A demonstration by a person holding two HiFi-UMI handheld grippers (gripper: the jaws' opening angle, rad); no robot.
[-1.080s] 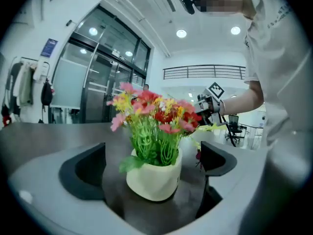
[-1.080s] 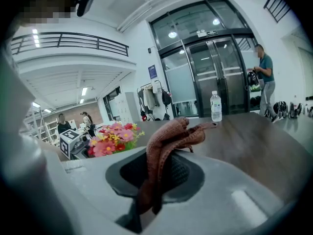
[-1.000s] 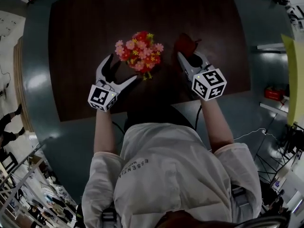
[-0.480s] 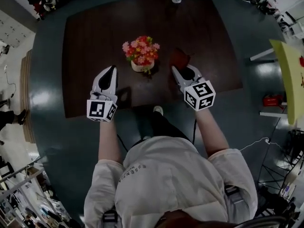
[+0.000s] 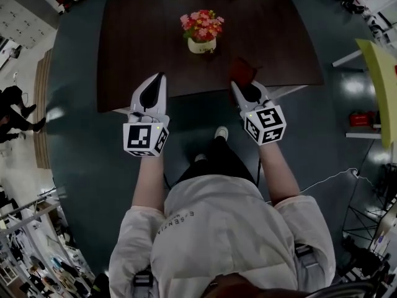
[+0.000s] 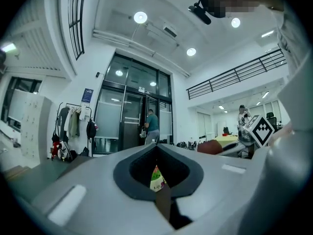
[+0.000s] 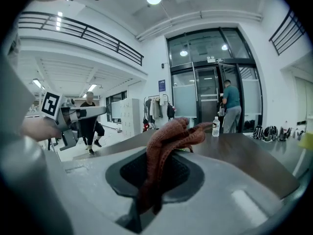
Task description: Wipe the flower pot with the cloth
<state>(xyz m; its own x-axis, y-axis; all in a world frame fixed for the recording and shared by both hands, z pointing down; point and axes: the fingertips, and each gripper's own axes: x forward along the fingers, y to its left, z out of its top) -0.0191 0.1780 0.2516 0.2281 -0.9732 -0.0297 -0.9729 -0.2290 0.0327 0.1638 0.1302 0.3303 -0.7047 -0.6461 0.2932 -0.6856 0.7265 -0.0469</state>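
Head view puts the flower pot (image 5: 202, 45) at 12 o'clock from you. It stands upright on the far half of the dark desk (image 5: 136, 48), and a bunch of pink, red and yellow flowers (image 5: 201, 25) rises out of it.

Your left hand-held gripper (image 5: 160, 77) lies at 7 o'clock of the pot, well apart from it. Its tips sit over the near edge of the desk, and its marker cube sits back over the floor (image 5: 80, 141). Its jaws are clenched together with nothing between them. In the left gripper view, a sliver of the pale pot and its flowers shows far off through the hollow between the jaw pads.

Your right hand-held gripper (image 5: 238, 85) lies at 5 o'clock of the pot, also apart from it, and points towards 11 o'clock. It is grasping the cloth (image 5: 242, 69). In the right gripper view the rust-red fabric is pinched in the seam of the jaws, runs up through the hollow and bunches out past the tips in a crumpled fold. The cloth is clear of the pot; whether it brushes the desk top you cannot tell.

The two grippers sit side by side near the desk's front edge, and the pot is ahead of the gap between them. In the right gripper view a clear bottle (image 7: 215, 126) stands at the far end of the desk, at 1 o'clock.
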